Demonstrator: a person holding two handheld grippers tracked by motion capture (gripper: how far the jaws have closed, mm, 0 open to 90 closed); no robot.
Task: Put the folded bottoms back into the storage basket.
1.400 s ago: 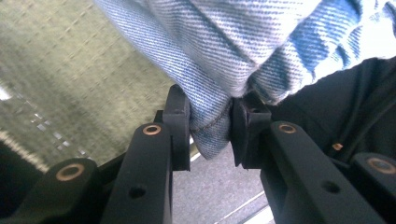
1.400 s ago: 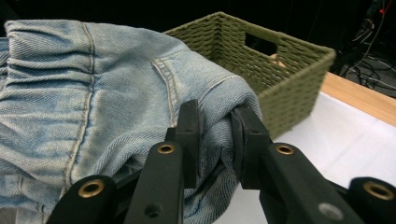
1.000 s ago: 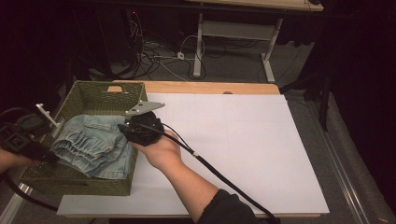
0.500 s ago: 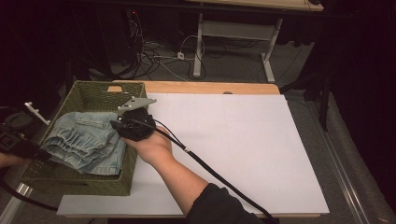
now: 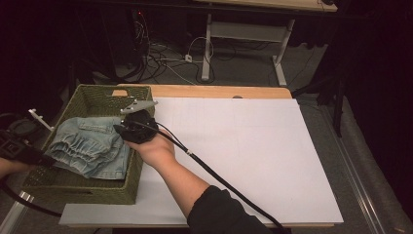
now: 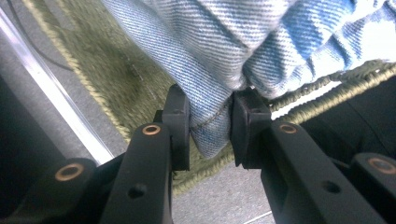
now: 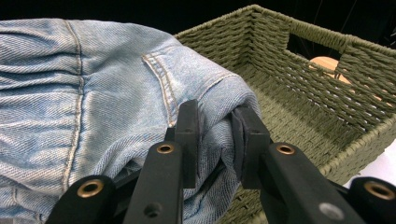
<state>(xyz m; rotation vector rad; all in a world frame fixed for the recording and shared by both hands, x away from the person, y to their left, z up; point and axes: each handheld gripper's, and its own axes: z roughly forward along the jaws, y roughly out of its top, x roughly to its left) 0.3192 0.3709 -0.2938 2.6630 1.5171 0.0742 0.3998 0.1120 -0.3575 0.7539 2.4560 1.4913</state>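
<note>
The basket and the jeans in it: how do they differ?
The basket is stiff, woven and olive green; the jeans are soft, crumpled, faded blue denim. The basket stands square on the table; the jeans bunch up, pinched at opposite edges by the left hand-held gripper and right hand-held gripper.

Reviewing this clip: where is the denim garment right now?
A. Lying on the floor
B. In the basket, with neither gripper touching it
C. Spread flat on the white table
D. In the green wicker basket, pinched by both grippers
D: the denim garment sits in the basket, and the left gripper and right gripper each have folds of it clamped between their jaws.
</note>
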